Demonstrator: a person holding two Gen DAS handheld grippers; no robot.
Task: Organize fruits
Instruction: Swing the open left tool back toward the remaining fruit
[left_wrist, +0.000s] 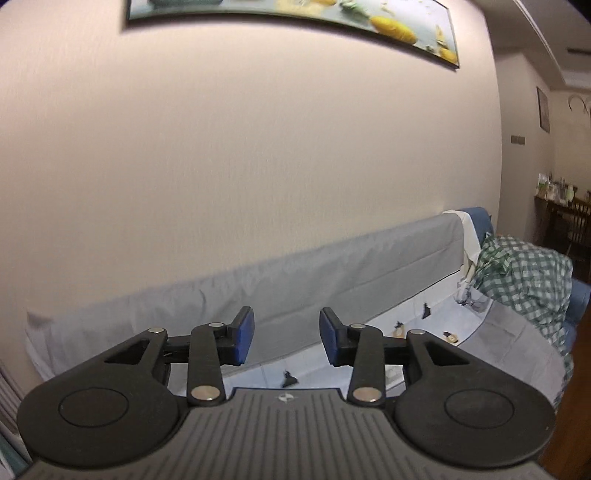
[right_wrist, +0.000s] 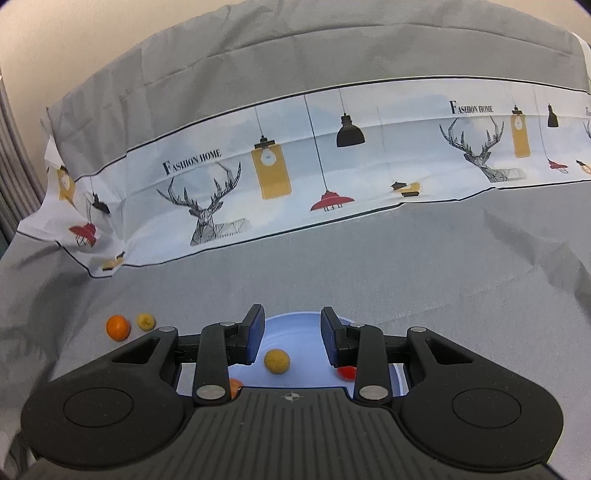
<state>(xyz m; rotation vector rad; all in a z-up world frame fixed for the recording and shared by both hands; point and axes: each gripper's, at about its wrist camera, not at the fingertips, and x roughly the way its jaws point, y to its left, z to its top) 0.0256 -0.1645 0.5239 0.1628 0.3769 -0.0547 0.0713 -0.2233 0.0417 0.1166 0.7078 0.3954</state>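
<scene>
Three fruits in the blue plate (right_wrist: 295, 321): yellow ball (right_wrist: 277, 361) at centre, red piece (right_wrist: 346, 372) at four o'clock, orange piece (right_wrist: 235, 386) at eight o'clock, half hidden. Outside the plate, at ten o'clock from it: orange (right_wrist: 118, 327) and small yellow fruit (right_wrist: 145, 320), just beside each other on the grey cloth (right_wrist: 406, 266).

Right hand-held gripper (right_wrist: 292, 338) over the plate, jaws part open, empty. Left hand-held gripper (left_wrist: 286, 341) raised toward the wall (left_wrist: 258, 166), jaws part open, empty.

Probably next: fetch the two loose fruits. Best taken one at a time, pads squarely across the middle, squeezed gently, set down inside the rim, clear of the yellow ball.

Printed band (right_wrist: 295, 166) with deer and lamps behind; picture (left_wrist: 295, 14) on the wall, checked cloth (left_wrist: 524, 273) at three o'clock.
</scene>
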